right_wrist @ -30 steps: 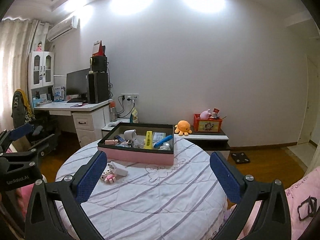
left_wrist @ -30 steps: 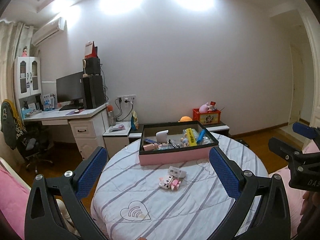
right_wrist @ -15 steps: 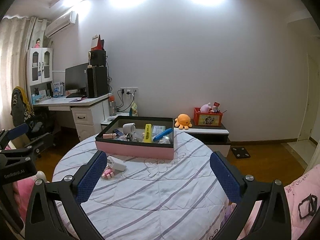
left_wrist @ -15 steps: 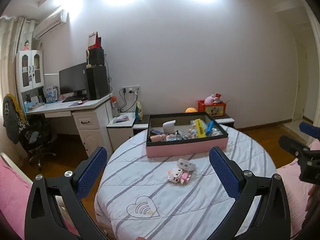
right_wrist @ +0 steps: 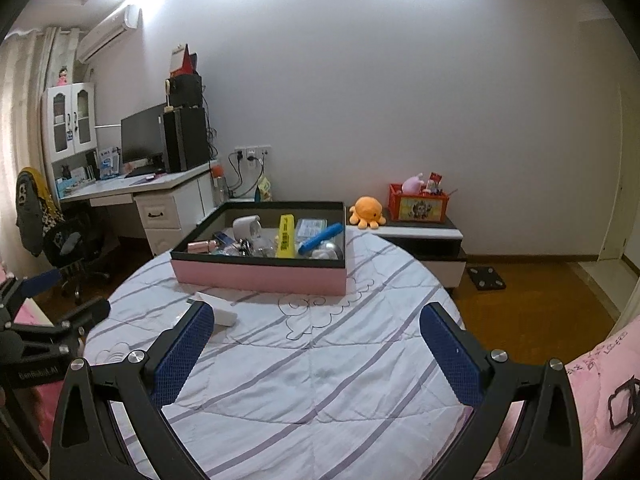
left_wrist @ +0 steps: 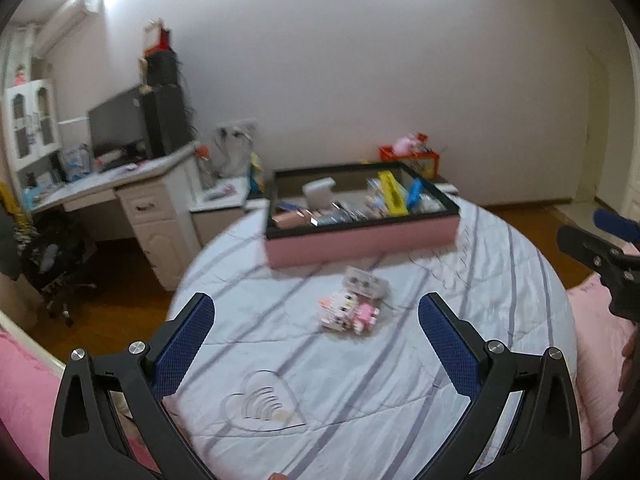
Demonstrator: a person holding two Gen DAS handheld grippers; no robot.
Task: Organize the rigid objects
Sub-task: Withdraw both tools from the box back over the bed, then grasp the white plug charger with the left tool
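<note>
The left gripper (left_wrist: pixel 316 318), wide open like the right gripper (right_wrist: pixel 316 326), has dipped toward the pink toy (left_wrist: pixel 349 314) mid-bed, probably to grab it.

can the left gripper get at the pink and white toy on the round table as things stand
Probably yes: the left gripper is open, with the pink and white toy lying loose on the striped cloth ahead between its fingers, nothing between them.

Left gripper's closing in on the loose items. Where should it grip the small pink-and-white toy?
Judging by its pose, take the pink-and-white toy across its short sides, coming down from above with the left gripper open. It lies flat on the quilt, close to the clear case; blur hides finer detail.
</note>
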